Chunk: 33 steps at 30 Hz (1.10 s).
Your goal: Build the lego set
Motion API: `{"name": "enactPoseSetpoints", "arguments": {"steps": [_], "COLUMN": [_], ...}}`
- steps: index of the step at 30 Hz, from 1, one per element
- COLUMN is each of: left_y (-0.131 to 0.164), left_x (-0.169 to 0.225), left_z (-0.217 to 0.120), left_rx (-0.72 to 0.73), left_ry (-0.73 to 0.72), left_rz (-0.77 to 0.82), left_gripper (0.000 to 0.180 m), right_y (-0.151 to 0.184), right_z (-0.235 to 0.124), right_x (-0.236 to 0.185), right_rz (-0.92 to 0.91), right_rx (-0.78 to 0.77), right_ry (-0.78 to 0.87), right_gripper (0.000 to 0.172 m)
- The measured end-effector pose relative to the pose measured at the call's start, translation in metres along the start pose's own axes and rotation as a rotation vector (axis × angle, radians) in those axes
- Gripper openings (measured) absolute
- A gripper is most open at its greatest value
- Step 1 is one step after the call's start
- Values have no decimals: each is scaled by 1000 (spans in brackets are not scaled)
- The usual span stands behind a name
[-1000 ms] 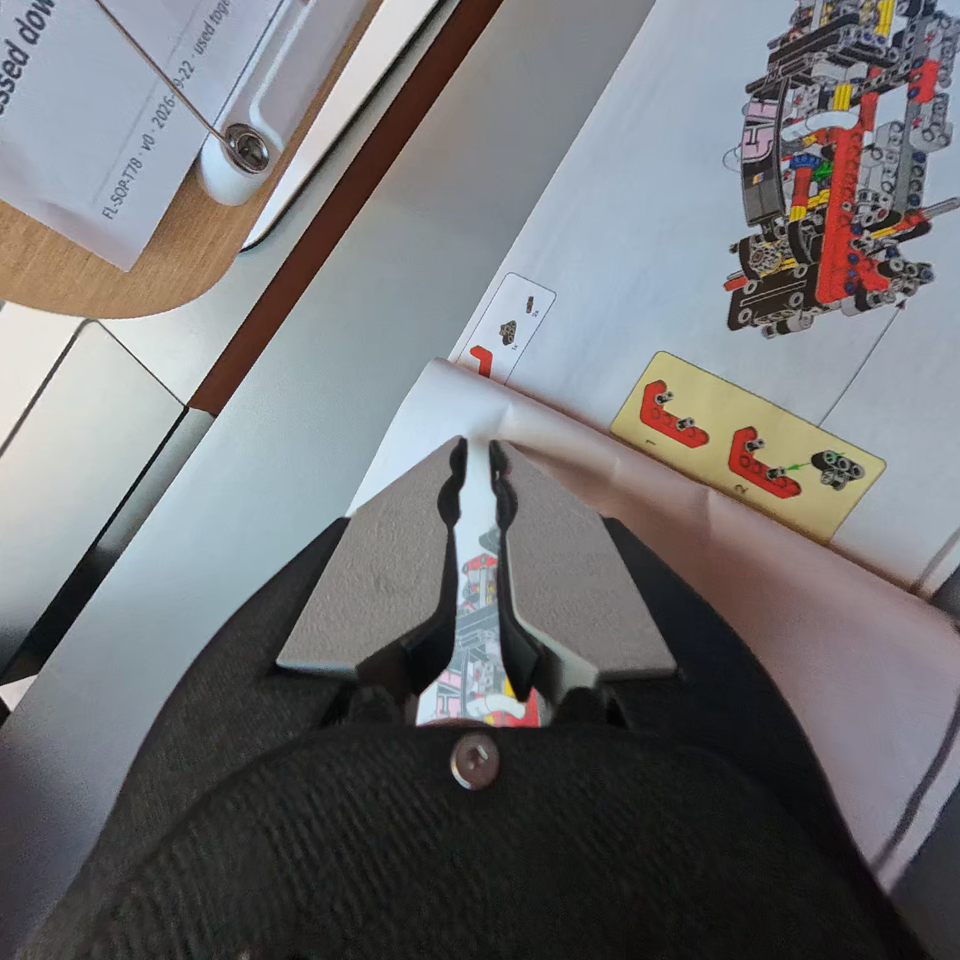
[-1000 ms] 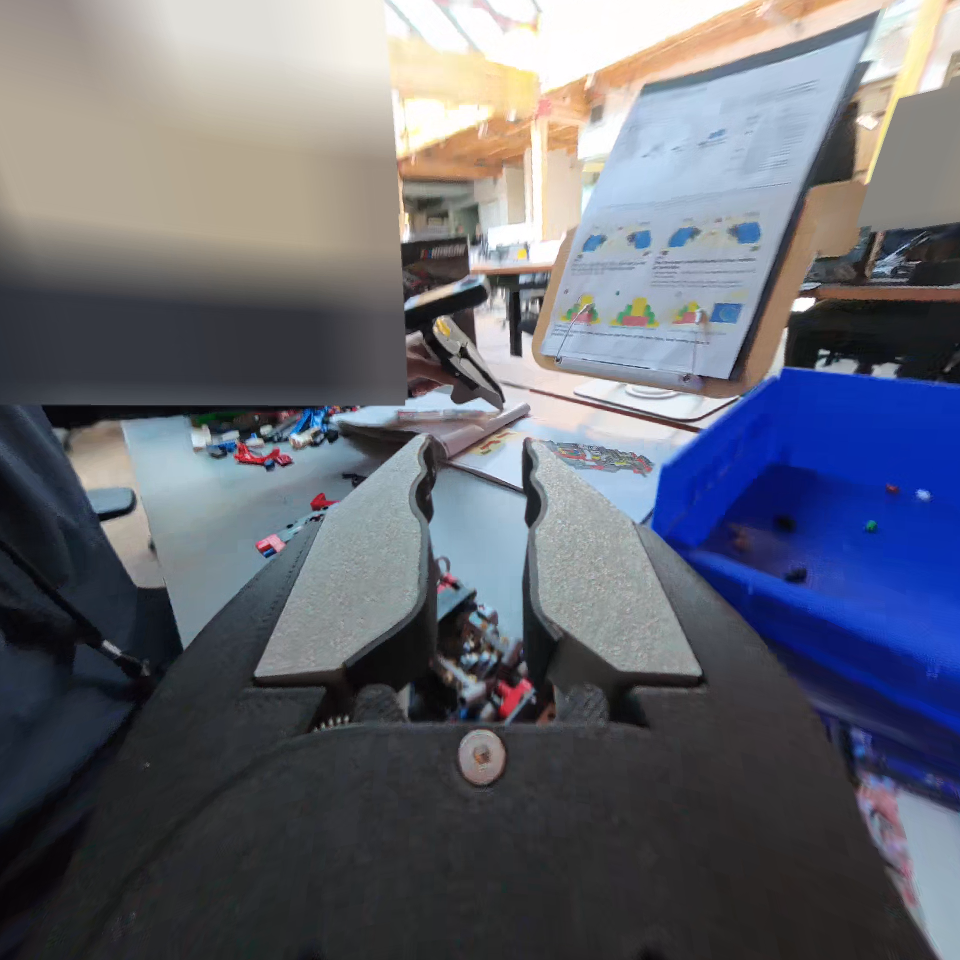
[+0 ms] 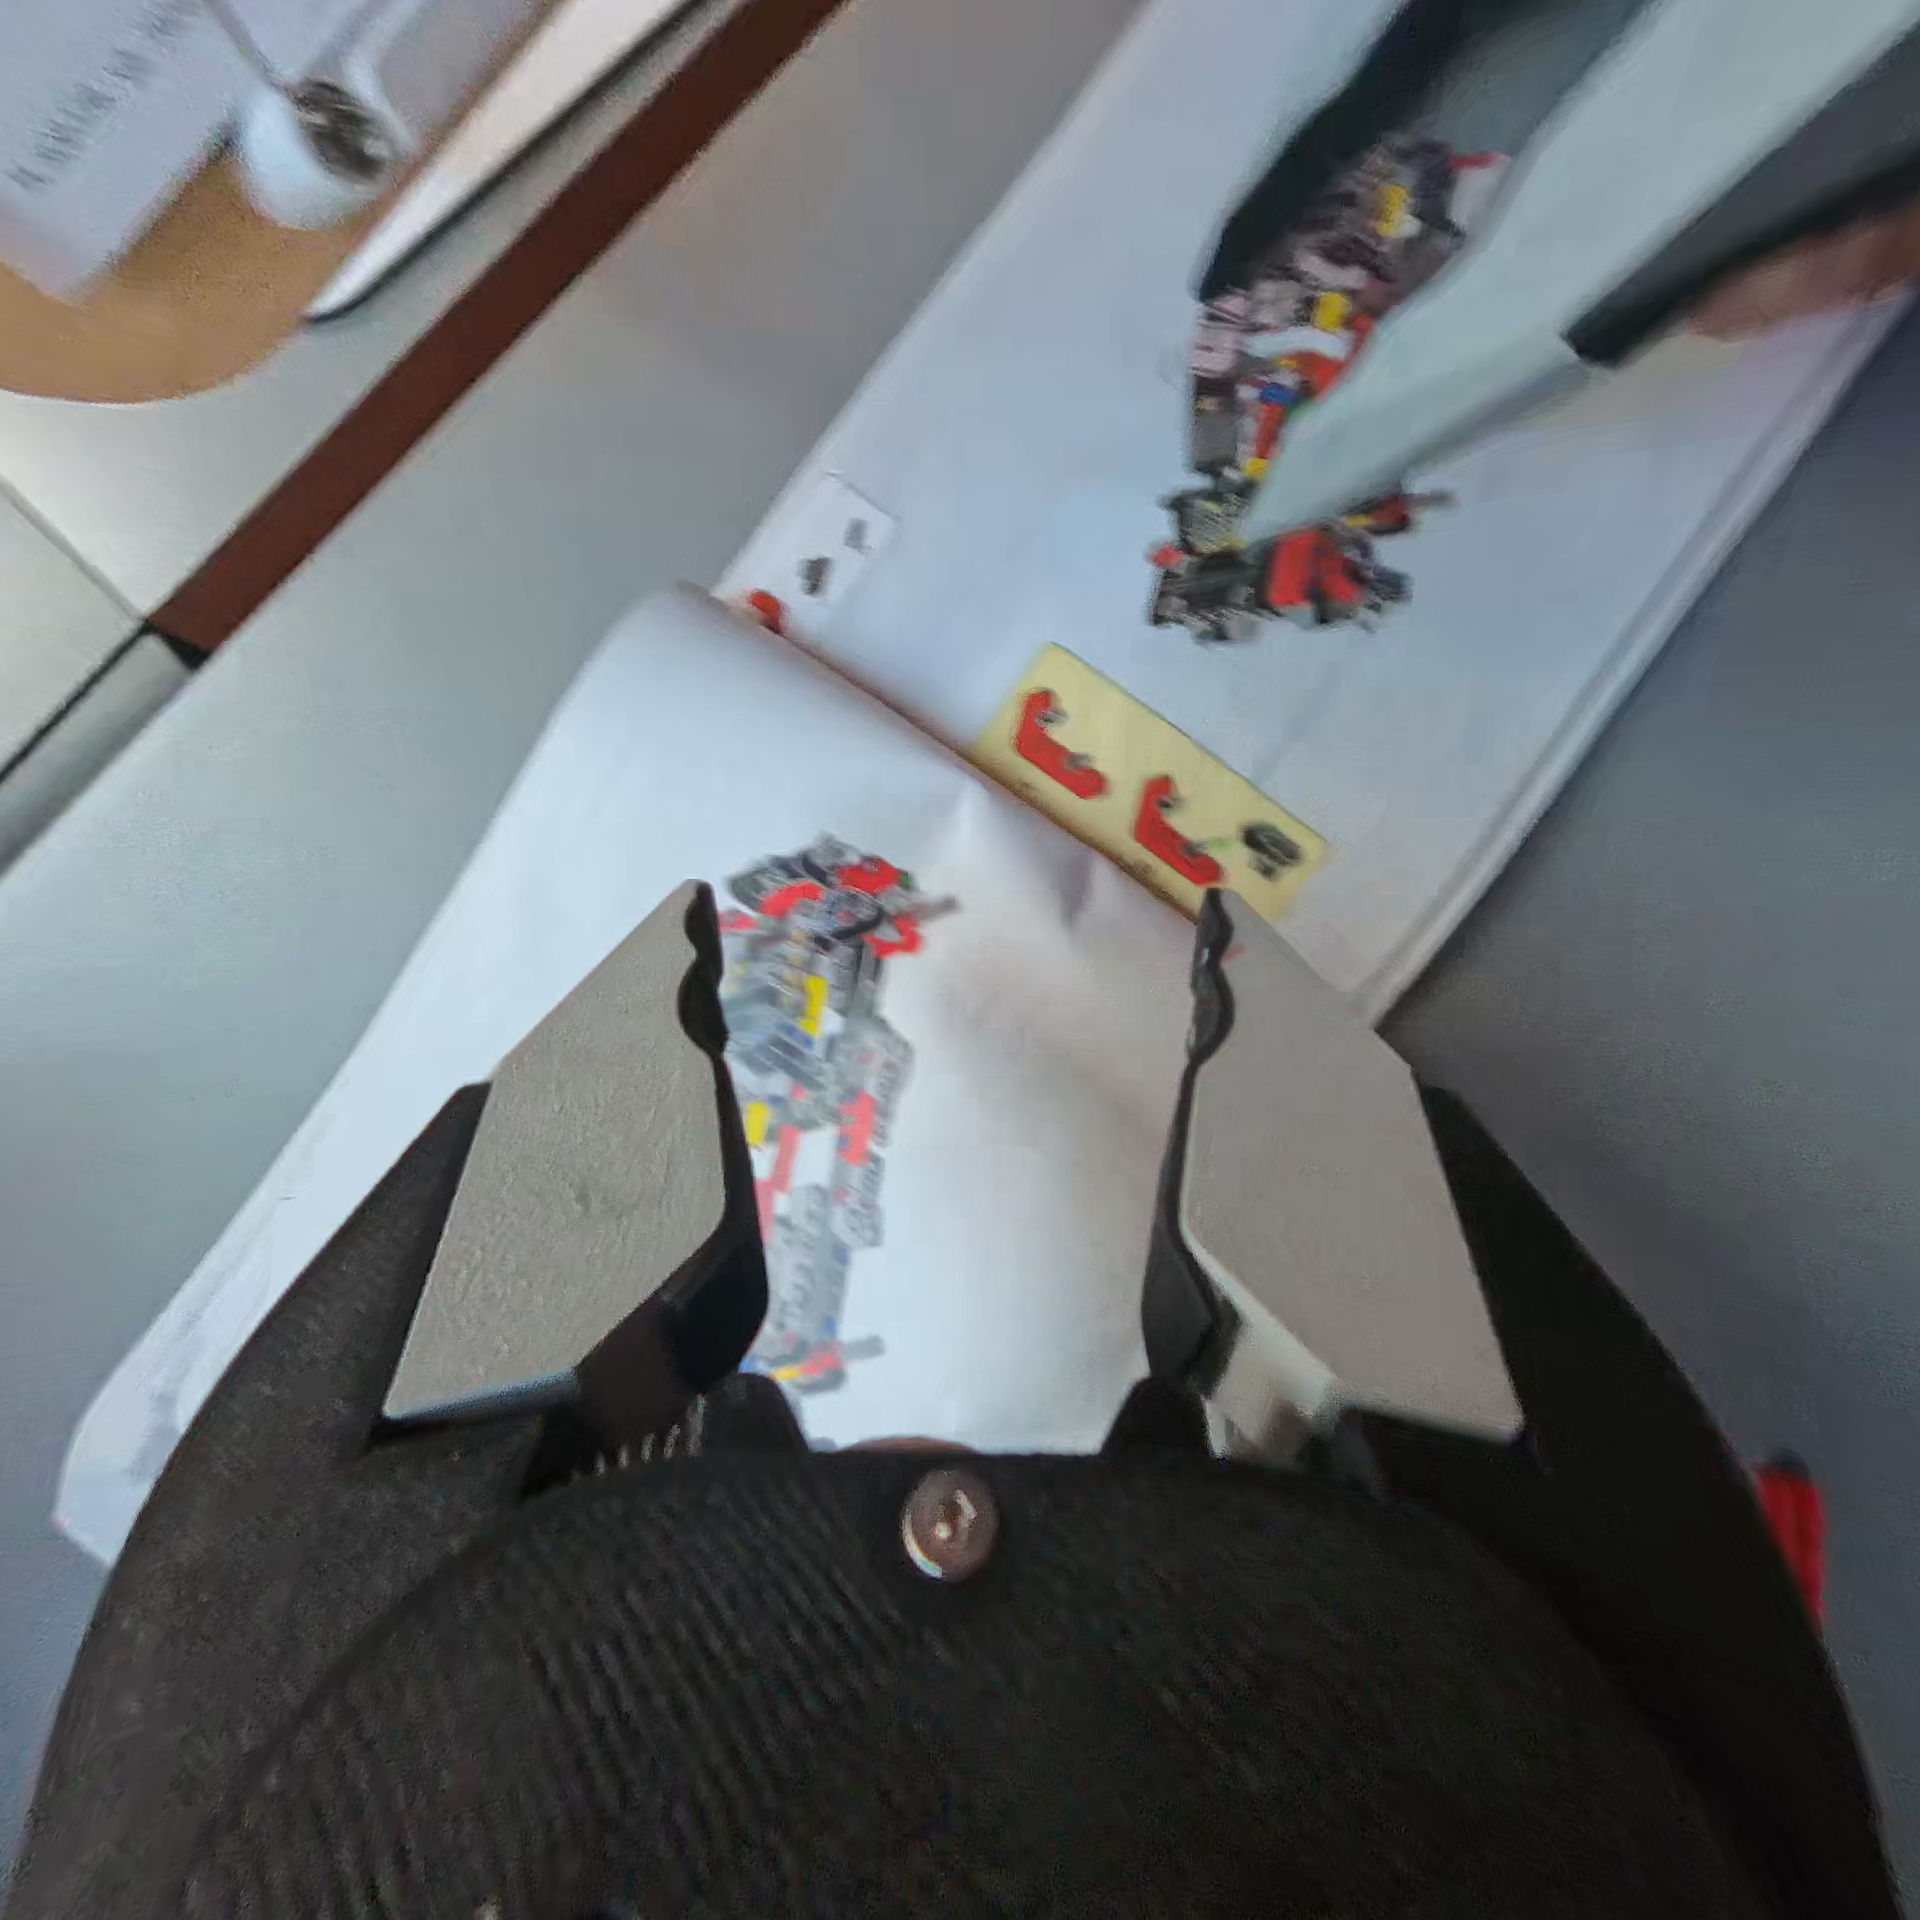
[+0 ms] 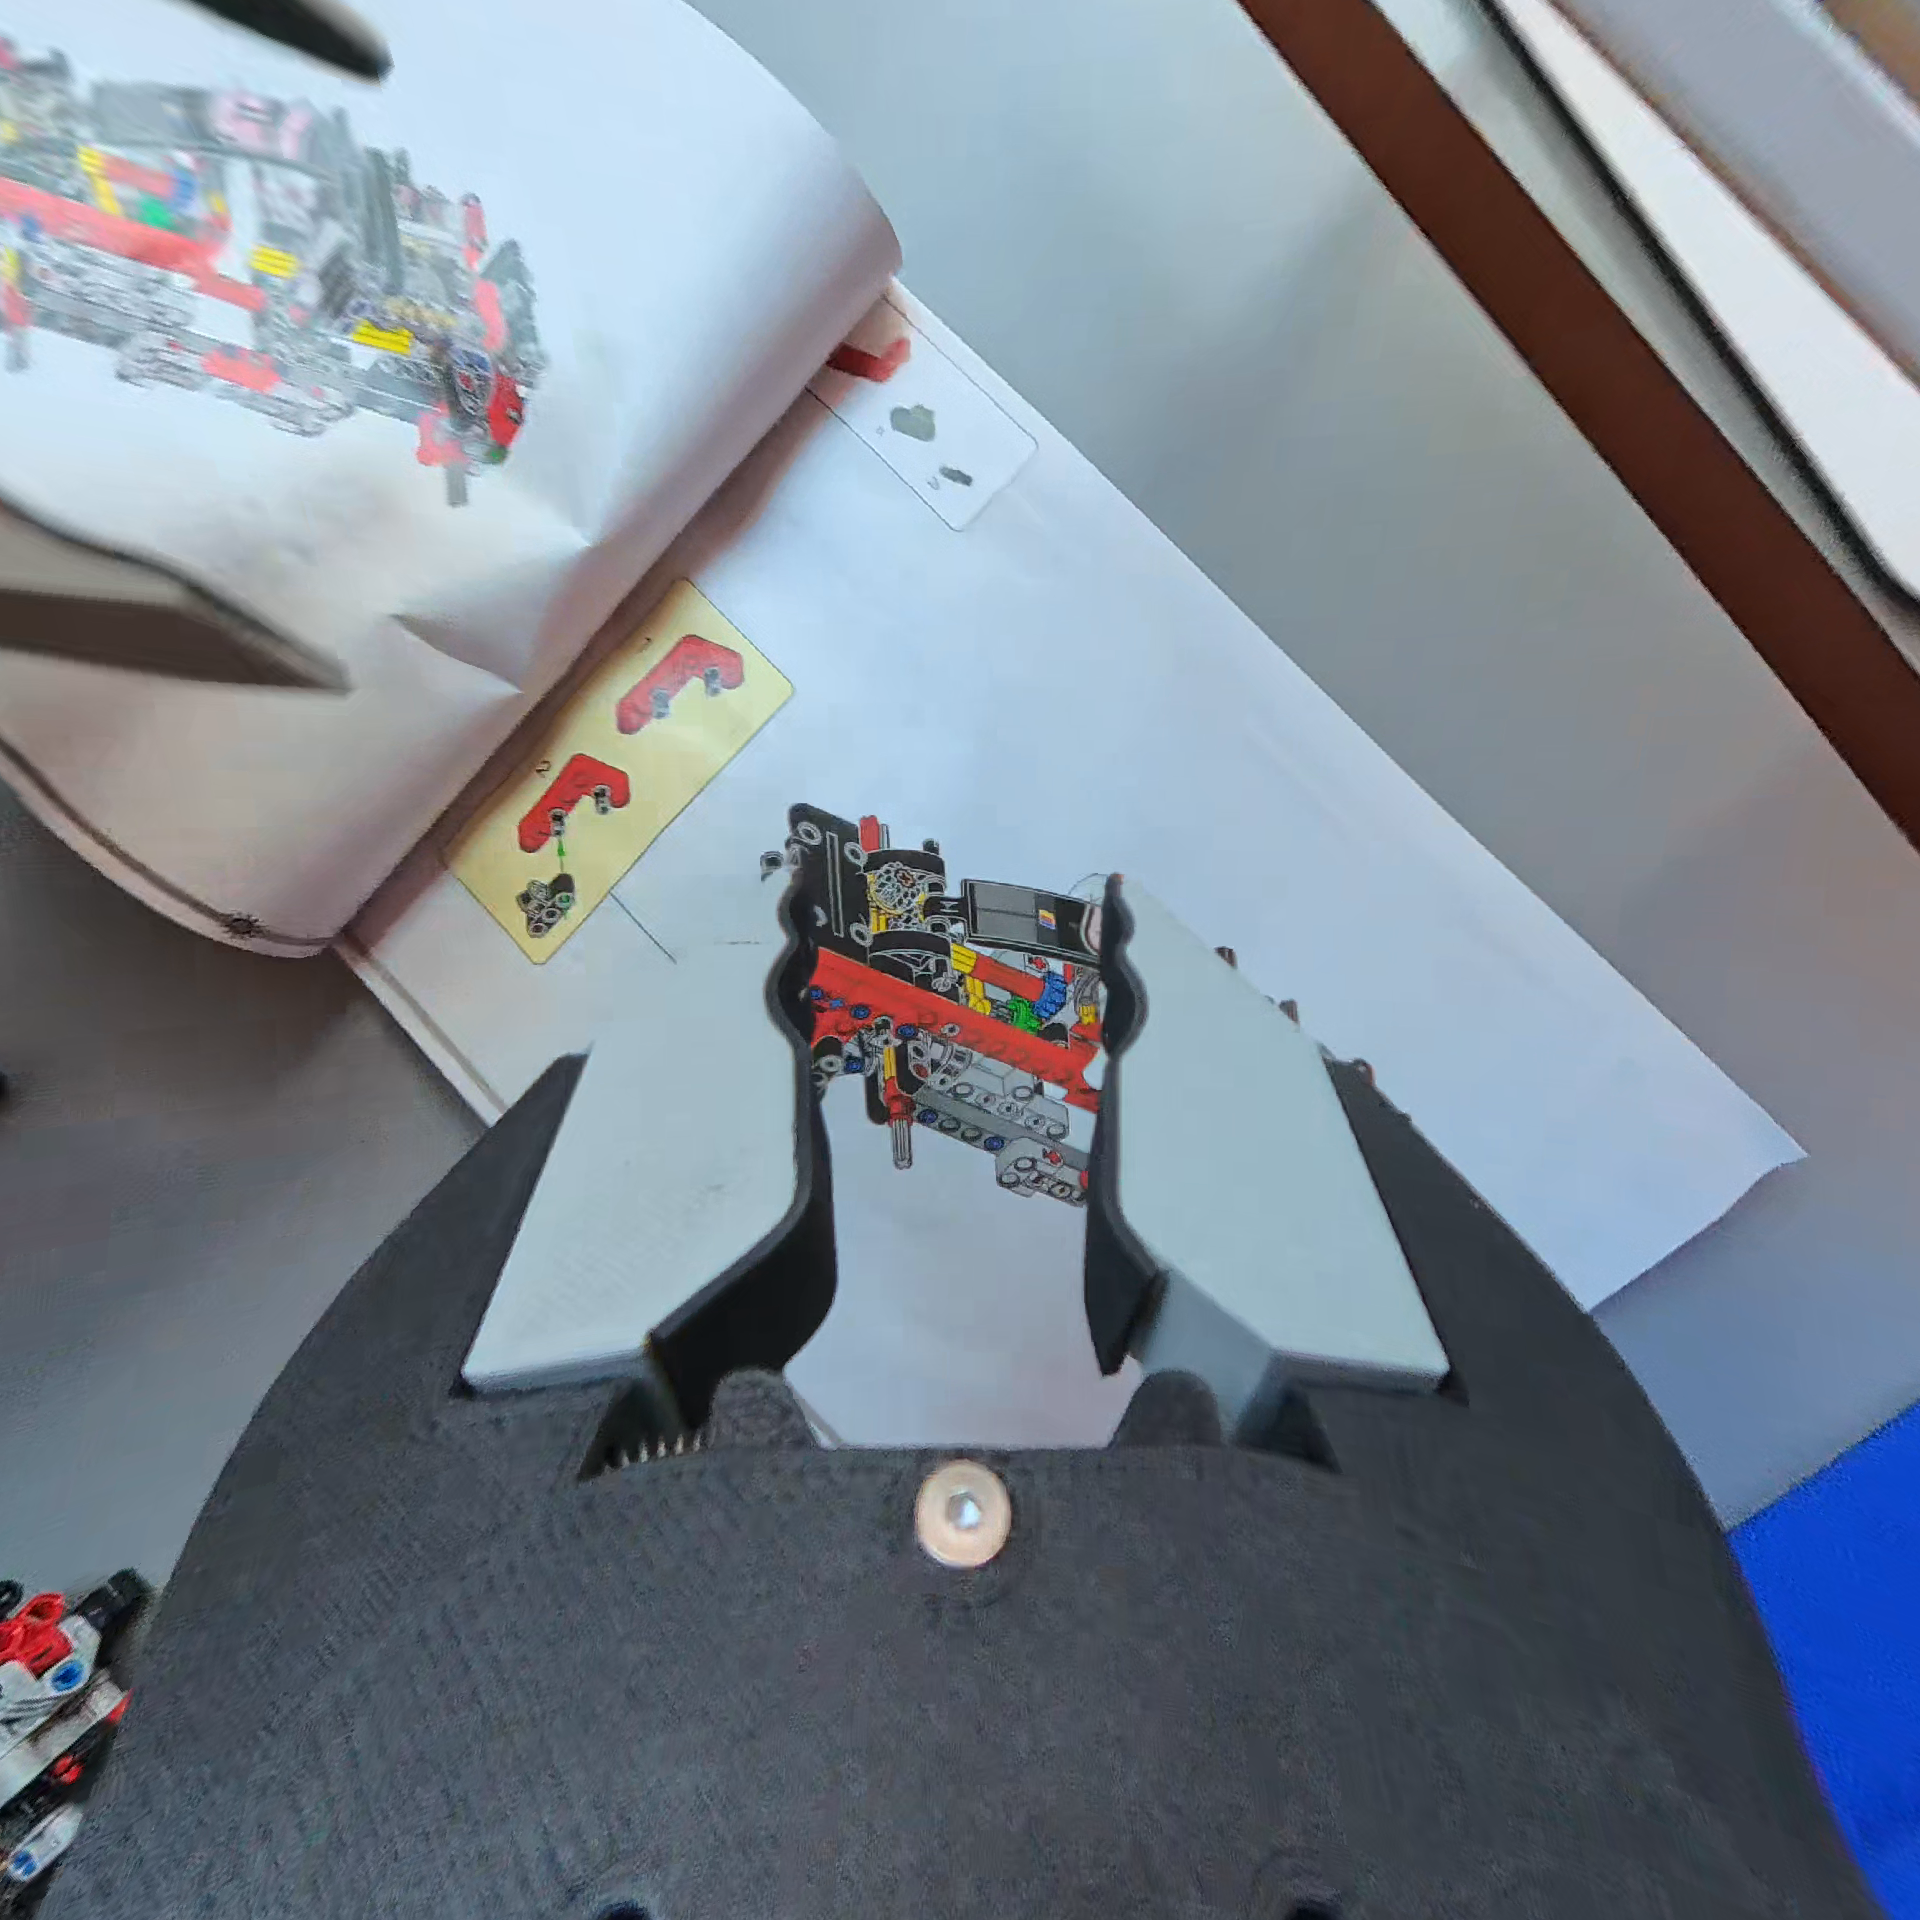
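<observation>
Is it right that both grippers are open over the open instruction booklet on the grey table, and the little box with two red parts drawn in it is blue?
Not quite: that little box is yellow, not blue, as the right wrist view shows. The rest holds: the left gripper and right gripper are both open over the open instruction booklet on the grey table.

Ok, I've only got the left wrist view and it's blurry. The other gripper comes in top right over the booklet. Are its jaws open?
Observer: Yes. The right gripper has its fingers apart over the flat booklet page, with only the printed model drawing showing between them.
Operator: Anything near it I can't see?
Observer: Part of a bright blue bin shows at its lower right.
Operator: And on the other side?
Observer: Loose red, grey and black brick parts lie on the grey table.
</observation>
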<state>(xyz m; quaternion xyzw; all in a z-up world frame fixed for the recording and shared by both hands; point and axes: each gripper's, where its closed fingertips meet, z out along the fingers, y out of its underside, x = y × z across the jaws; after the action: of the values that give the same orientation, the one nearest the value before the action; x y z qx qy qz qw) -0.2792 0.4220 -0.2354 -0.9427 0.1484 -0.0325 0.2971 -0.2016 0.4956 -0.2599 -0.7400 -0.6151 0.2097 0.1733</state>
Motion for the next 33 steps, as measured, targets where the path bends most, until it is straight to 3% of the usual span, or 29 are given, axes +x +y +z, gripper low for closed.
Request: {"name": "enactPoseSetpoints", "arguments": {"steps": [3, 5, 8, 16, 19, 25, 33], "left_y": [7, 24, 22, 15, 14, 18, 29], "left_x": [-22, -25, -26, -7, -5, -10, -22], "left_z": [23, 37, 40, 29, 22, 17, 10], "left_rx": [-118, -220, -195, -91, -47, 24, 27], "left_ry": [12, 53, 61, 159, 207, 269, 239], "left_rz": [-74, -124, -148, -147, -189, -286, -323], "left_gripper": [97, 109, 106, 44, 28, 23, 22], "right_y": [11, 15, 16, 18, 22, 26, 27], "right_z": [11, 14, 15, 13, 10, 8, 9], "right_x": [4, 9, 12, 19, 30, 31, 32], "right_rz": [27, 10, -30, -39, -53, -94, -40], "right_rx": [-69, -67, -47, -16, -38, -111, -160], "right_ry": [-8, 17, 45, 46, 113, 150, 144], "right_gripper": [58, 49, 47, 34, 0, 0, 0]}}
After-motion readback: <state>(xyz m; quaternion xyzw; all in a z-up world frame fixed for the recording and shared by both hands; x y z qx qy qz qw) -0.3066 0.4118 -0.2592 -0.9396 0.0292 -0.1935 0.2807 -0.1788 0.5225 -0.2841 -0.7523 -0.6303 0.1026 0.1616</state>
